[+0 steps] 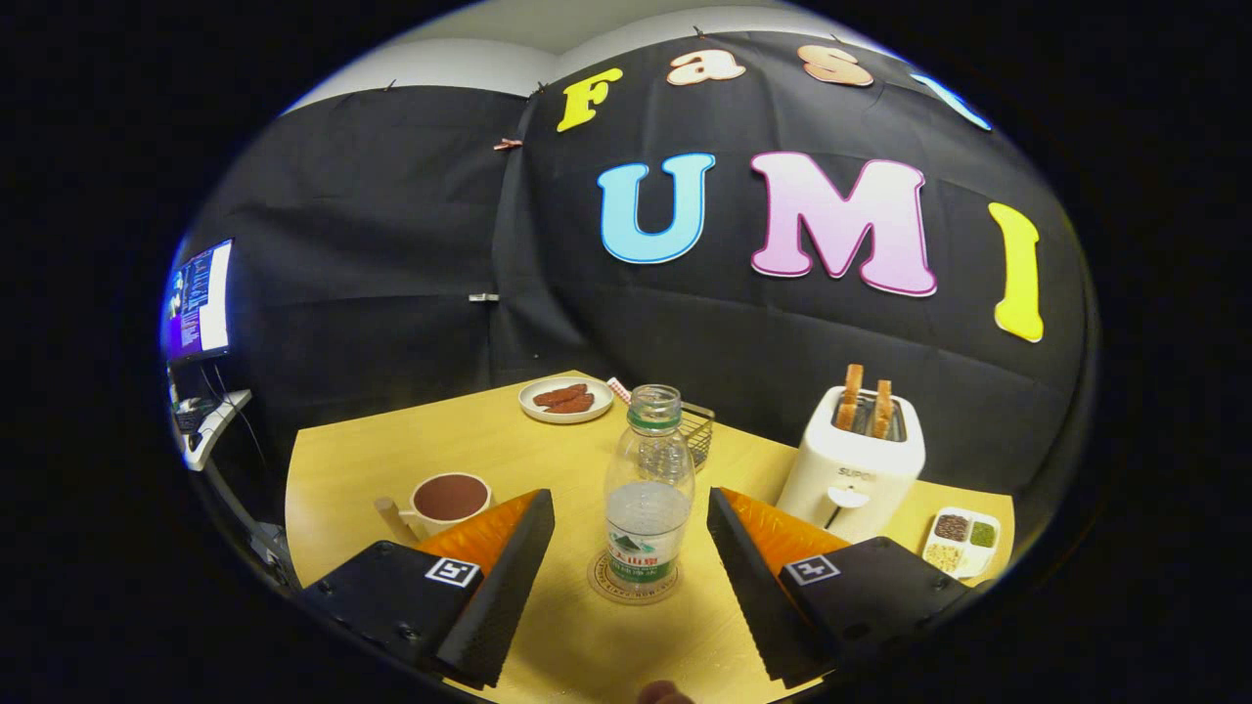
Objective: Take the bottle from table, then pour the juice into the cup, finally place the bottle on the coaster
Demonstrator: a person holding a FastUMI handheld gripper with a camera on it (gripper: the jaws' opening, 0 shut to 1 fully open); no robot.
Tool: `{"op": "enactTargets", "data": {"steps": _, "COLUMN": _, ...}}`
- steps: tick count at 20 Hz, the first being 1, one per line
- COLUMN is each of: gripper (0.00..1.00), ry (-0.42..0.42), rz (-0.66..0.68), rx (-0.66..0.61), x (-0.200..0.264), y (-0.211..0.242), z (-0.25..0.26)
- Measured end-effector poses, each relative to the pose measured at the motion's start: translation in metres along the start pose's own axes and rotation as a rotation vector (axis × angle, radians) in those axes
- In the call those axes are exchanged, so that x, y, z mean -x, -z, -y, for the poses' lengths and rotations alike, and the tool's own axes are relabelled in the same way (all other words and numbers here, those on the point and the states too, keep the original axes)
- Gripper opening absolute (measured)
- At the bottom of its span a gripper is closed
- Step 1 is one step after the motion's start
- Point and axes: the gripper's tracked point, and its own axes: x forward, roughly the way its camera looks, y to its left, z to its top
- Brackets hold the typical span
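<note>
While my gripper hangs over the near part of the yellow table, its fingers stand wide apart, one on each side of the bottle, w/ clear gaps on both sides; no contact w/ it.

Bottle: clear plastic, cap off, upright, standing on the round coaster, between my fingers. Approx. lower half holds pale liquid.

Cup: white, handle on the near-left side, sits just beyond my left finger, apart from the bottle. Filled w/ dark brown contents.

Other items on table:
- white plate w/ reddish-brown food, far side, beyond the cup.
- small wire basket just behind the bottle; contents cannot be told.
- white toaster beyond my right finger, two bread slices standing upright in its slots.
- small divided tray w/ grains, right of the toaster, near the table edge.

Monitor lit, off the table, at far left.
</note>
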Motion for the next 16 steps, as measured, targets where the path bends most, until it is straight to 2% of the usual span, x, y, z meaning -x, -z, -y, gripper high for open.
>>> {"op": "enactTargets", "data": {"steps": 10, "gripper": 0.97, "ry": 0.173, "rz": -0.007, "rx": -0.013, "x": 0.081, "y": -0.05, "z": 0.002}}
{"op": "enactTargets", "data": {"steps": 16, "gripper": 0.97, "ry": 0.216, "rz": 0.018, "rx": 0.009, "x": 0.114, "y": -0.077, "z": -0.012}}
